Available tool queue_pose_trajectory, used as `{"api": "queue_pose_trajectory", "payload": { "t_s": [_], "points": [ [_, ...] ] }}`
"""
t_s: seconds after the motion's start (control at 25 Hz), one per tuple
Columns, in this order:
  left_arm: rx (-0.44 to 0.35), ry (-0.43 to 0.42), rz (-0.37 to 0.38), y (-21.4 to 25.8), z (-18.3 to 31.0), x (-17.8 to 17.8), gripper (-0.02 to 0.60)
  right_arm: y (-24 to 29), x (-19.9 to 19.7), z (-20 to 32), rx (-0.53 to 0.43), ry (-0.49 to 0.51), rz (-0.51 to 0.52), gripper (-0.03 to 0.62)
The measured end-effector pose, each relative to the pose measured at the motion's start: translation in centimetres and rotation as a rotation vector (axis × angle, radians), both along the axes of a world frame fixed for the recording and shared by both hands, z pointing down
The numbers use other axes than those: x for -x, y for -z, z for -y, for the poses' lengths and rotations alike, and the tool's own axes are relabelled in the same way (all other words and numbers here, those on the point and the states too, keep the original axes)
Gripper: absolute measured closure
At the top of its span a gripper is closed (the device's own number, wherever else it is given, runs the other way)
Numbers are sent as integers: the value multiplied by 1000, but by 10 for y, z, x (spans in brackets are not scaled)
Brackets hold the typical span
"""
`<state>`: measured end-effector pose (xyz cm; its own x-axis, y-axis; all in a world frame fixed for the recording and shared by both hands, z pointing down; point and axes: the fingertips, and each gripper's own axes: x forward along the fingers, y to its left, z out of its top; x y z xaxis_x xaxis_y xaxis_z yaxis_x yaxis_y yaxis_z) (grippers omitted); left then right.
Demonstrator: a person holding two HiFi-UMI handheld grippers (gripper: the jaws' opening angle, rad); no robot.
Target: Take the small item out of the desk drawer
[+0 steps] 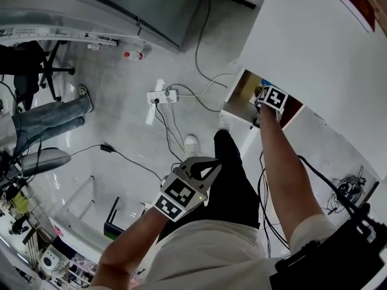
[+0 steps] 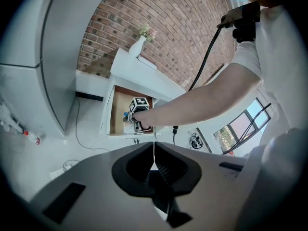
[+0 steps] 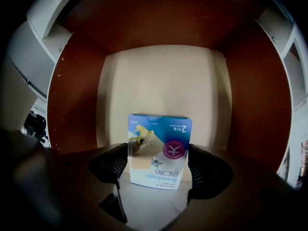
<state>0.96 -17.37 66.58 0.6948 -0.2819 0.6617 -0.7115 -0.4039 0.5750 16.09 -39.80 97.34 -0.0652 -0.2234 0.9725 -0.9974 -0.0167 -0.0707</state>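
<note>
- The right gripper (image 3: 159, 166) is extended into the open desk drawer (image 3: 72, 95), which is pulled out from the white desk (image 1: 326, 47).
- Its two jaws are clamped on a small bandage box (image 3: 161, 141), one dark pad against each narrow side of the box.
- The box has a blue-and-white printed face turned toward the gripper's camera, with the print reading upside down in that view.
- The box is within the drawer space, over the pale drawer bottom and between the reddish-brown side walls.
- The left gripper (image 2: 154, 152) is clenched with nothing in it; its jaws meet along a thin line.
- In the head view, the left gripper is held out over the grey floor (image 1: 121, 119), well apart from the drawer.
- A white power strip (image 1: 162, 96) with cables lies on the floor between the left gripper and the desk.
</note>
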Motion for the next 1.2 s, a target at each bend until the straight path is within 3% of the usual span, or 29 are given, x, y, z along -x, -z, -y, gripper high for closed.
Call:
{"api": "queue_pose_trajectory", "payload": {
  "t_s": [0.64, 1.2],
  "points": [
    [11, 63, 5, -20, -7, 20, 557, -14, 3, -3, -18, -38, -1, 221],
    [-34, 7, -14, 8, -11, 4, 557, 39, 7, -6, -81, 116, -8, 221]
  ]
}}
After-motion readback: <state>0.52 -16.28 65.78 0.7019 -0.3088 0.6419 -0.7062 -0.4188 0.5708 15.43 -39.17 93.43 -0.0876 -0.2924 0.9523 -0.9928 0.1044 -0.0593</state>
